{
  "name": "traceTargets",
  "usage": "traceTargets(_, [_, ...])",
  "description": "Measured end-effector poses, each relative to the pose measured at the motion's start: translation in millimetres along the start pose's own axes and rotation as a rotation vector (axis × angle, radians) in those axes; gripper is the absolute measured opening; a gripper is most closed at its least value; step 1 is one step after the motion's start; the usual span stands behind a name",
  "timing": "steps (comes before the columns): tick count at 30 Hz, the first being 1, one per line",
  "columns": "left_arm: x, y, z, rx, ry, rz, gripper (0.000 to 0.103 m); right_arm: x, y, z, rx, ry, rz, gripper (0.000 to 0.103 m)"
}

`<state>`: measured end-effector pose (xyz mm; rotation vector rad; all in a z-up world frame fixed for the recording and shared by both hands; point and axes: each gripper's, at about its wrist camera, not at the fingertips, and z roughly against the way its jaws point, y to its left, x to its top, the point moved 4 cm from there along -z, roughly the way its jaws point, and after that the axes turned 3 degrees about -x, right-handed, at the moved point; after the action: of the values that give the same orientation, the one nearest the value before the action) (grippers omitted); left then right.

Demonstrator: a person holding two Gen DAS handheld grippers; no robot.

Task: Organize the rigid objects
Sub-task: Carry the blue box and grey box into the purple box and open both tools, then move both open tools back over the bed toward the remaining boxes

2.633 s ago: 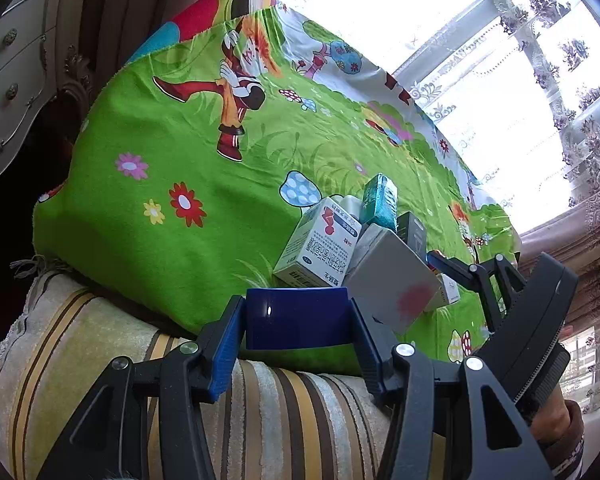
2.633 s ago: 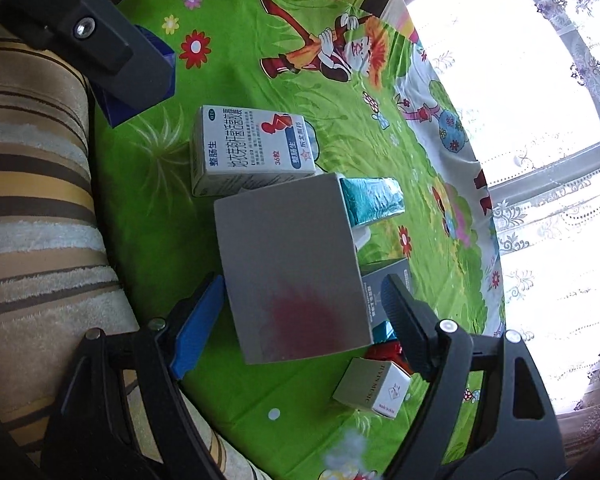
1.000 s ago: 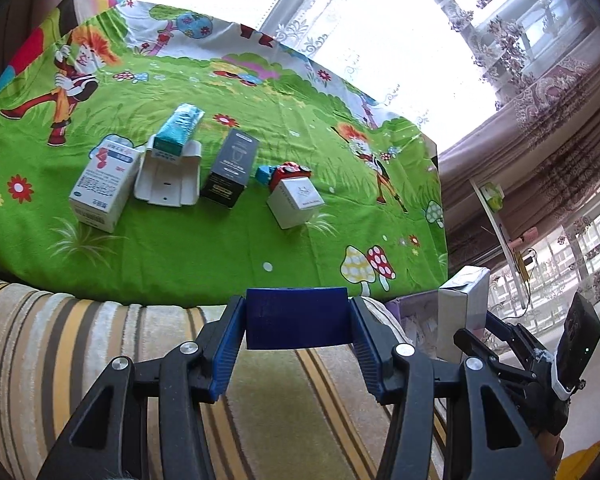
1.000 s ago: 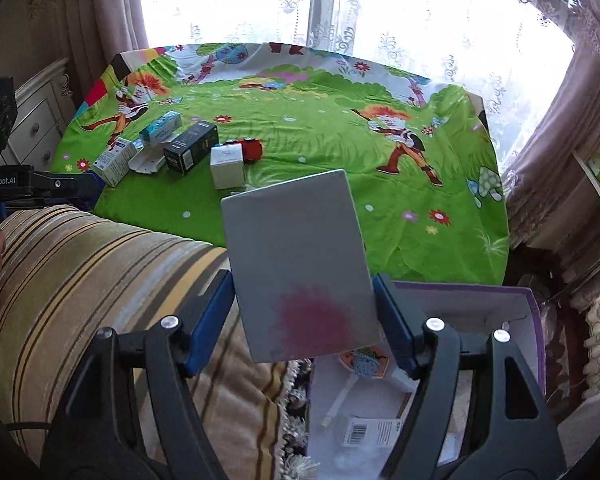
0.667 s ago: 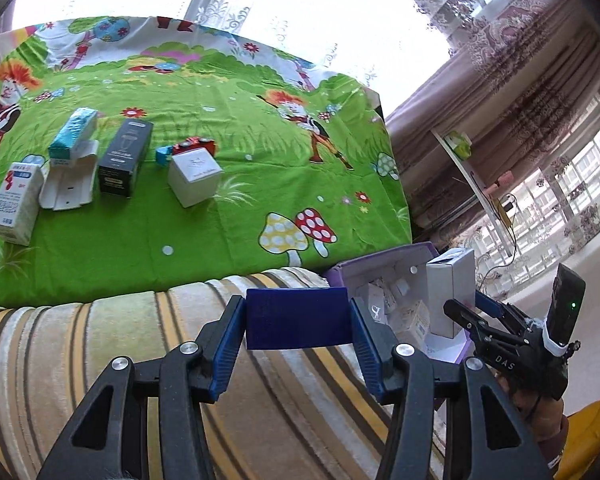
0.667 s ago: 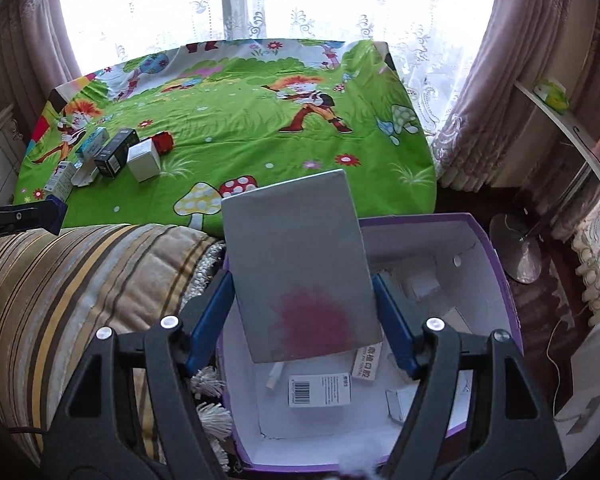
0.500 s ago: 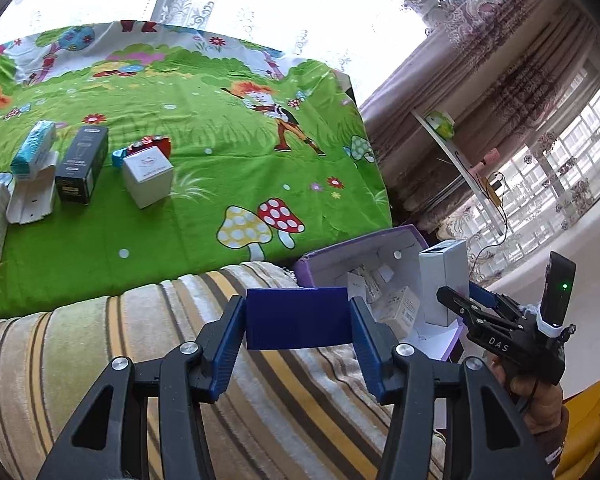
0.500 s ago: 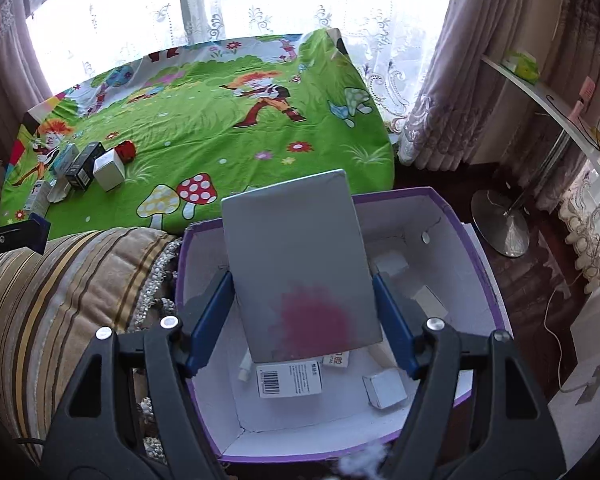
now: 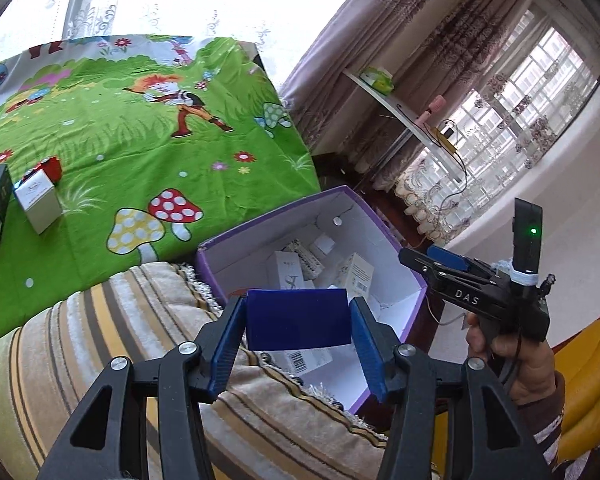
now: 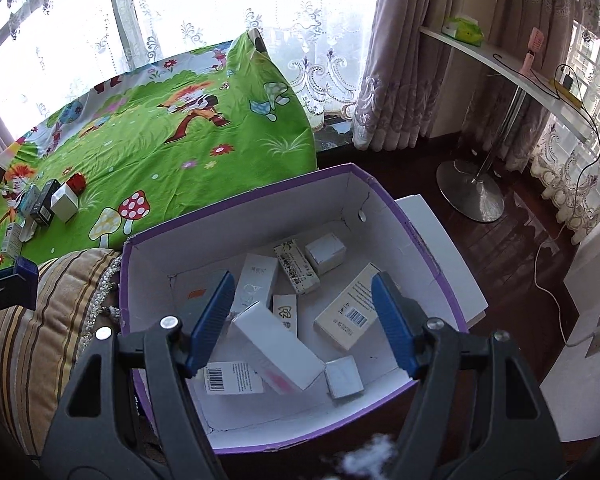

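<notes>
"DAS" on right gripper (image 9: 428,258)

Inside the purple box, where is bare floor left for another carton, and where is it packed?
Bare floor shows along the purple box's near wall, in front of the barcode carton and small white cube, and in the far corner behind the grey cube. The middle is crowded: the long white carton lies across others.
</notes>
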<state>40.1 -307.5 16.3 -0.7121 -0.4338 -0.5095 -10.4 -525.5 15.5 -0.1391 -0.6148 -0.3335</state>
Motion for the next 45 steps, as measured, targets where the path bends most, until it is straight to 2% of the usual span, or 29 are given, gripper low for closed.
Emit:
traceTargets(2, [-1,-3,-2,0.005,0.001,-0.012,0.07,-1,1,-1,0.0,0.006,0.004,0.074])
traceTargets(3, [-2,-2,-1,0.0,-0.002,-0.009,0.072,-1,1,-1,0.001,0.008,0.007,0.074])
traceTargets(10, [-3,11,6,-0.02,-0.019,0.062,0.072,-3,9,-3,0.012,0.02,0.022,0.075])
traceTargets(15, [-3,8,20,0.01,-0.066,0.011,0.072,-1,17,2,0.018,0.013,0.039,0.078])
traceTargets(19, [0,11,35,0.104,-0.111,-0.015,0.072,3,28,7,0.03,0.007,0.06,0.078])
traceTargets(22, [-3,15,49,0.126,-0.161,-0.026,0.073,5,42,13,0.054,-0.002,0.076,0.078])
traceTargets(27, [-15,32,88,0.221,-0.23,-0.034,0.073,7,84,30,0.146,-0.026,0.125,0.079])
traceTargets(34, [-45,78,150,0.376,-0.273,0.042,0.073,-5,144,52,0.247,-0.051,0.247,0.082])
traceTargets(39, [-56,109,180,0.442,-0.316,0.132,0.073,-6,172,65,0.279,-0.067,0.3,0.082])
traceTargets(45, [-61,134,203,0.477,-0.347,0.207,0.073,-4,204,69,0.302,-0.07,0.38,0.083])
